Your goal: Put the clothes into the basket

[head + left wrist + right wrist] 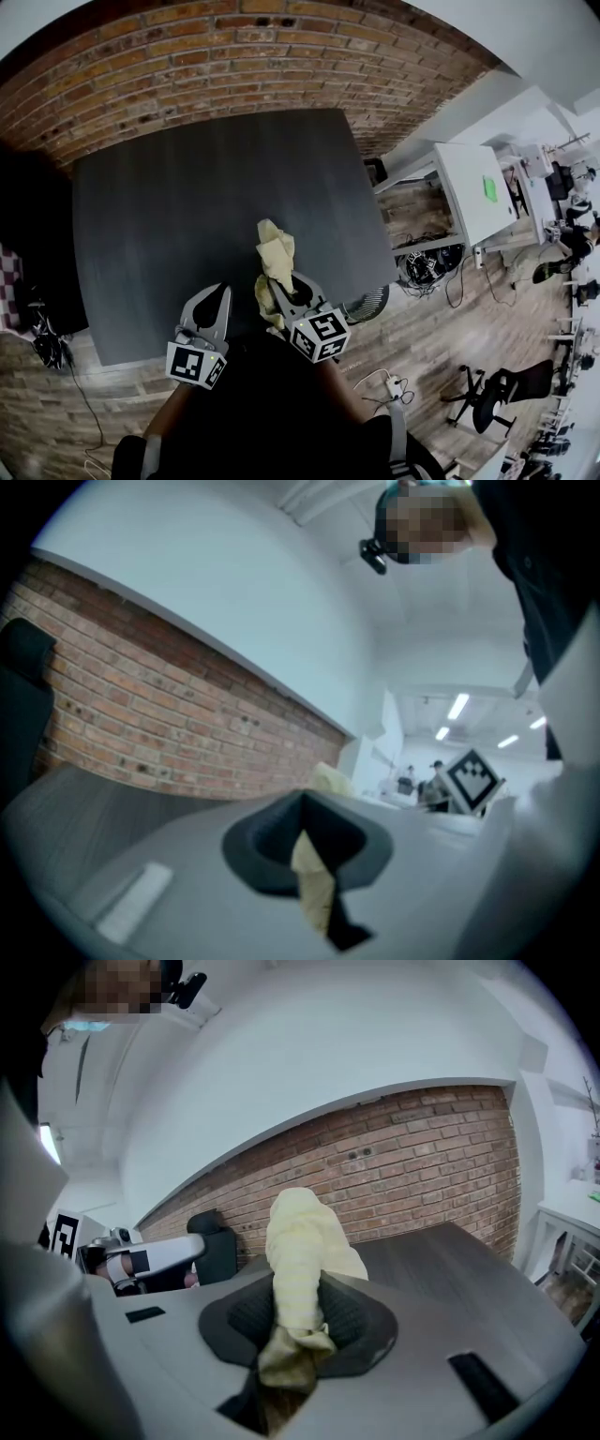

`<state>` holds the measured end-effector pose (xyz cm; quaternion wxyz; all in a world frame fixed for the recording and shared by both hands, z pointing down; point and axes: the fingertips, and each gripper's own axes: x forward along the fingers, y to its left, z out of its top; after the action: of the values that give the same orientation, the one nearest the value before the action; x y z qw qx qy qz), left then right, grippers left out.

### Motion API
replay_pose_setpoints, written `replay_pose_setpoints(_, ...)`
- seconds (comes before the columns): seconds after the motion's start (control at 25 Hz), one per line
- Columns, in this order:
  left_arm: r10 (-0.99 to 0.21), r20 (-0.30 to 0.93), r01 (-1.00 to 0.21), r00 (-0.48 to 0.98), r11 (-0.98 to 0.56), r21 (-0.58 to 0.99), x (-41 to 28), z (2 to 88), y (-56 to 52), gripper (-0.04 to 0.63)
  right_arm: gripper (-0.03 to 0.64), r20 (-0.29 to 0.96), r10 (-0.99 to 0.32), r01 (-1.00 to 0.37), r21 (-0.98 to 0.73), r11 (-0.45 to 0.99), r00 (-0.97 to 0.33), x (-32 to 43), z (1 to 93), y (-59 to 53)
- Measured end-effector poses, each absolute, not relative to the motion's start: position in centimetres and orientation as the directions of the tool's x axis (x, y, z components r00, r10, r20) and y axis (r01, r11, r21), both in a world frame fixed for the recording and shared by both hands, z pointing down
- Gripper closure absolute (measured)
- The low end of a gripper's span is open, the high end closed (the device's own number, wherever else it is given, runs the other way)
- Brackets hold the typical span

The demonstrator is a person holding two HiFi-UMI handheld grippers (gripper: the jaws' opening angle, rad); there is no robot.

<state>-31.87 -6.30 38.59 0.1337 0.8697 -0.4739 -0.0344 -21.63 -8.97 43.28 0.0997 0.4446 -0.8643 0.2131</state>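
A pale yellow cloth (275, 253) hangs bunched from my right gripper (279, 283), which is shut on it just above the front edge of the dark table (187, 187). In the right gripper view the cloth (300, 1251) stands up out of the pads, and a crumpled end droops below my right gripper (298, 1327). My left gripper (223, 292) hovers beside it on the left, with its fingers close together. In the left gripper view a pale yellow strip shows in the slit of my left gripper (311, 834). Whether that strip is pinched I cannot tell. The cloth (328, 778) rises behind the pads.
A brick wall (234, 56) runs behind the table. A white desk (473, 192) and a black office chair (497, 384) stand to the right on the wooden floor. A dark seat (214, 1241) sits at the table's far left. No basket is in view.
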Motion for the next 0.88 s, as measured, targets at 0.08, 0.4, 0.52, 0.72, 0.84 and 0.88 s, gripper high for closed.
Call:
replay_pose_setpoints(0.08,-0.830,0.063,-0.811,0.554,-0.520,0.268,-32.0,38.6,-6.1,0.591,0.522,0.354,-0.735,-0.815,-0.280,0.507,-0.578,-21.7,42.9,-8.6)
replay_pose_setpoints(0.4,-0.815,0.048,-0.794,0.577,-0.546,0.267,-32.2,38.5,-5.5,0.591,0.522,0.341,-0.764,-0.835,-0.278,0.475,-0.548,-21.5,41.9,-7.5)
replay_pose_setpoints(0.52,-0.812,0.046,-0.789,0.582,-0.551,0.273,-32.7,38.5,-5.2,0.591,0.522,0.339,-0.774,-0.843,-0.274,0.463,-0.535,-21.8,41.6,-7.1)
replay_pose_setpoints(0.72,-0.801,0.038,-0.774,0.598,-0.564,0.286,-33.7,38.8,-5.1,0.591,0.522,0.324,-0.797,-0.857,-0.268,0.439,-0.510,-22.3,40.8,-6.4)
replay_pose_setpoints(0.84,-0.787,0.043,-0.762,0.616,-0.580,0.288,-34.1,39.2,-4.9,0.591,0.522,0.316,-0.808,-0.863,-0.276,0.424,-0.498,-22.5,40.2,-5.7)
replay_pose_setpoints(0.88,-0.781,0.044,-0.758,0.622,-0.587,0.285,-34.1,39.3,-4.8,0.591,0.522,0.311,-0.811,-0.864,-0.278,0.420,-0.495,-22.5,40.0,-5.5)
